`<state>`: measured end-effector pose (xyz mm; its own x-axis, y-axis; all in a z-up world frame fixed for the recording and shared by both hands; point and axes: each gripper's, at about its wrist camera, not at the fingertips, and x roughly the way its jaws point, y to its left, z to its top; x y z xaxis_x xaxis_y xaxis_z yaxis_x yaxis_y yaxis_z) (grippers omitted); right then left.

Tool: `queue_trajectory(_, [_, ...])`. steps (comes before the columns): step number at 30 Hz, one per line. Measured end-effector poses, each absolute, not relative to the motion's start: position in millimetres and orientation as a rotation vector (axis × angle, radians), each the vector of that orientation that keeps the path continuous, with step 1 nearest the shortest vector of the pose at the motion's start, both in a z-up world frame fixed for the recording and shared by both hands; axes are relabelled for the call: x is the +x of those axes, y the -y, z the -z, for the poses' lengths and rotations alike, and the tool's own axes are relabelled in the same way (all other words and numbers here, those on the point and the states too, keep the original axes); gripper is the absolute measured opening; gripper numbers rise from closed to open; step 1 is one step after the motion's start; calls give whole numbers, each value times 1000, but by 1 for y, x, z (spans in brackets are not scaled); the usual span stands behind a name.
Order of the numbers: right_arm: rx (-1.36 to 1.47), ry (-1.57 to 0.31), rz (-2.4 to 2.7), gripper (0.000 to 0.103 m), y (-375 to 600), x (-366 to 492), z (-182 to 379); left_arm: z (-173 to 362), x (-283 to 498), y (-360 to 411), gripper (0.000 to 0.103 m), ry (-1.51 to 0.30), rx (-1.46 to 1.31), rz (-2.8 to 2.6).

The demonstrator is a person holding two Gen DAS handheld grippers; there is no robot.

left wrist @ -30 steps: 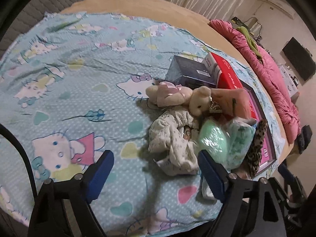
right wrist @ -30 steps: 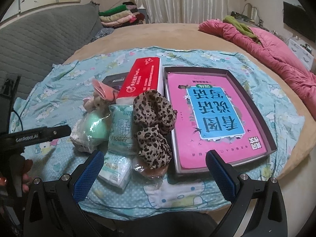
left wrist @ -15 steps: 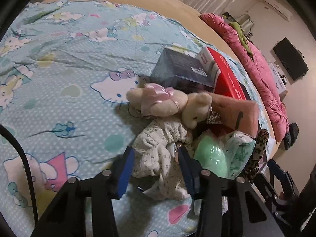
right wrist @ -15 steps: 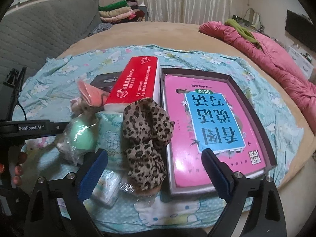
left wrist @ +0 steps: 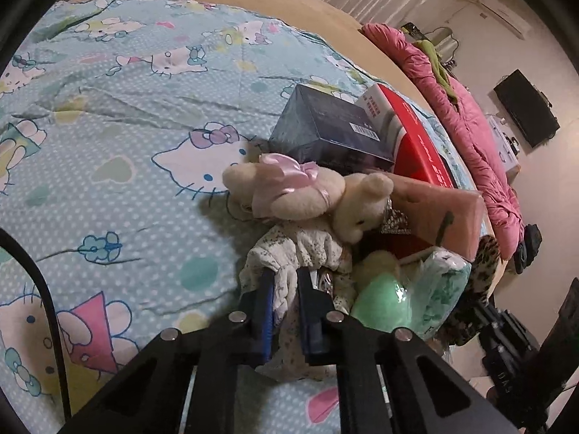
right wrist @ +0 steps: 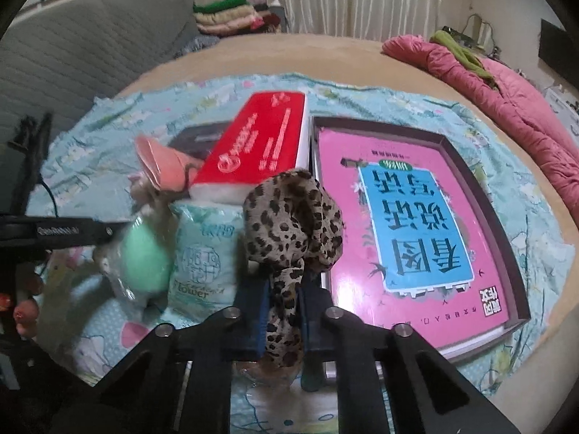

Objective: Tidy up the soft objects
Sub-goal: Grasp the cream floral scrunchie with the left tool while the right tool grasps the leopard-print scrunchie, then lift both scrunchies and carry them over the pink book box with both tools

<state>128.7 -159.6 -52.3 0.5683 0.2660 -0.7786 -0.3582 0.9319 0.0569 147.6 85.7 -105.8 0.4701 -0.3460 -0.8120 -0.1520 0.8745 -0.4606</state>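
My left gripper [left wrist: 284, 282] is shut on a white floral scrunchie [left wrist: 307, 249], whose cloth is pinched between the blue pads. Behind the scrunchie lies a cream plush bear [left wrist: 307, 195] with a pink bow. My right gripper [right wrist: 284, 282] is shut on a leopard-print scrunchie [right wrist: 293, 217], a fold of it squeezed between the fingers. A mint green sponge [right wrist: 146, 253] in clear wrap and a pale green tissue pack [right wrist: 204, 253] lie just left of it. The left gripper's arm [right wrist: 65, 231] shows at the left edge of the right wrist view.
A red tissue box [right wrist: 264, 152], a dark blue box [left wrist: 325, 133] and a pink pouch [right wrist: 163, 166] crowd the pile. A dark tray [right wrist: 517, 271] with a pink book lies to the right. The blue cartoon-cat sheet [left wrist: 108, 144] covers the bed; a pink quilt [right wrist: 506, 83] lies beyond.
Both grippers moved forward and down onto the pile and went from wide open to shut, the left onto the white scrunchie, the right onto the leopard-print scrunchie.
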Motion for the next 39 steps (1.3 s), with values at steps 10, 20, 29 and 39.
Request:
queue_trajectory(10, [-38,-780,-440,9,168,108,20,61,115,-84,9,-963,-452,88])
queue_trajectory(20, [3,-778,-464,9,174,97,12,35,93,-79,9,-918,-443,88])
queue_trajectory(29, [21,-750,-473,9,181,89,-2,-5,79,-64,9,-843,-400,87])
queue_trajectory(39, [50,-712,-461,9,190,78,-21,-42,70,-39,9,-780,-356,115])
